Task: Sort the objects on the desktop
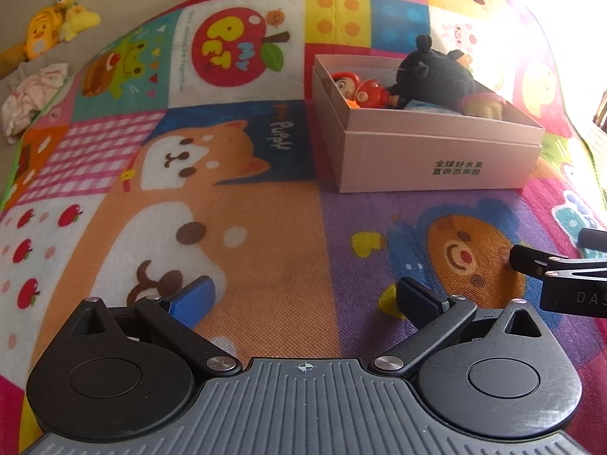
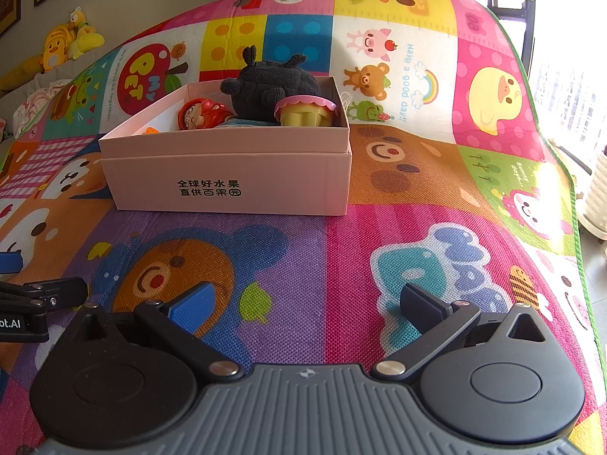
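- Nearest the left wrist camera, the left claw (image 1: 305, 299) is spread wide with nothing between its blue-padded fingers (image 1: 193, 299), hovering over the colourful cartoon-print play mat (image 1: 265, 227).
- Beside it, the right claw (image 2: 305, 301) is equally wide and empty, low over the same mat.
- Beyond both claws sits the pale pink rectangular cardboard box (image 2: 227, 182), lidless, with black Chinese lettering on its near side.
- Inside the box from left to right: a small orange piece (image 2: 151, 129), a red round-headed doll figure (image 2: 203, 113) lying down, a black fuzzy plush toy (image 2: 271, 89) rising above the rim, and a yellow toy cup with a pink scalloped edge (image 2: 305, 112) in the right corner.
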